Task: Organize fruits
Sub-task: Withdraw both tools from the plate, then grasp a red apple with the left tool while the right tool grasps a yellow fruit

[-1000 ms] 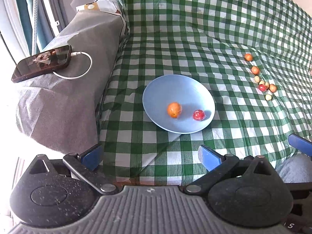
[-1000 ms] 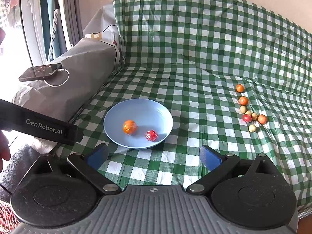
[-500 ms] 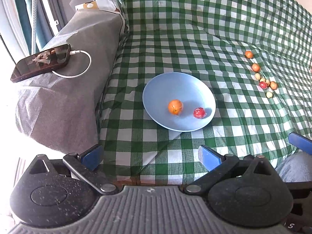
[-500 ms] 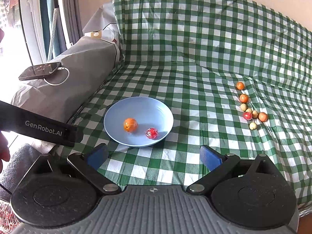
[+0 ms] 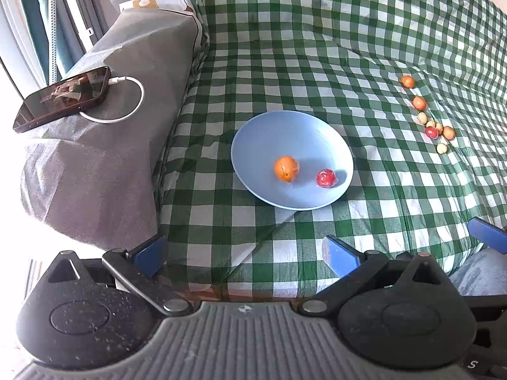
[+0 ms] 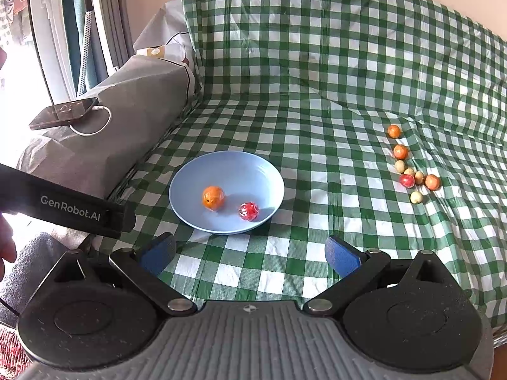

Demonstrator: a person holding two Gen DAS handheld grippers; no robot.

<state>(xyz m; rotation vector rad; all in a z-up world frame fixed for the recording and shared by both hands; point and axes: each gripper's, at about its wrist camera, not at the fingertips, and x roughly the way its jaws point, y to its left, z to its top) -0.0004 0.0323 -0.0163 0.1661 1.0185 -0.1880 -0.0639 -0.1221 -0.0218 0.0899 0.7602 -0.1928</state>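
Green-and-white checked cloth (image 6: 317, 101) draped over seat and backrest. Blue plate (image 6: 228, 171) on it, holding an orange fruit (image 6: 213, 197) and, just beside, a red fruit (image 6: 248, 211). Loose cluster of small fruits (image 6: 408, 171) well apart to the right on the cloth. Grey-covered armrest (image 5: 104, 145) at left, carrying a phone (image 5: 63, 98) with white cable (image 5: 126, 107). "GenRobot.AI" printed on the left gripper's black side. Left gripper (image 5: 244, 253) spread wide, holding nothing; right gripper (image 6: 250, 255) likewise apart and bare.

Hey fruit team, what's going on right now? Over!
Left gripper and right gripper open, empty. Blue plate holds two fruits; eight loose fruits wait on the cloth. Nothing in the way.
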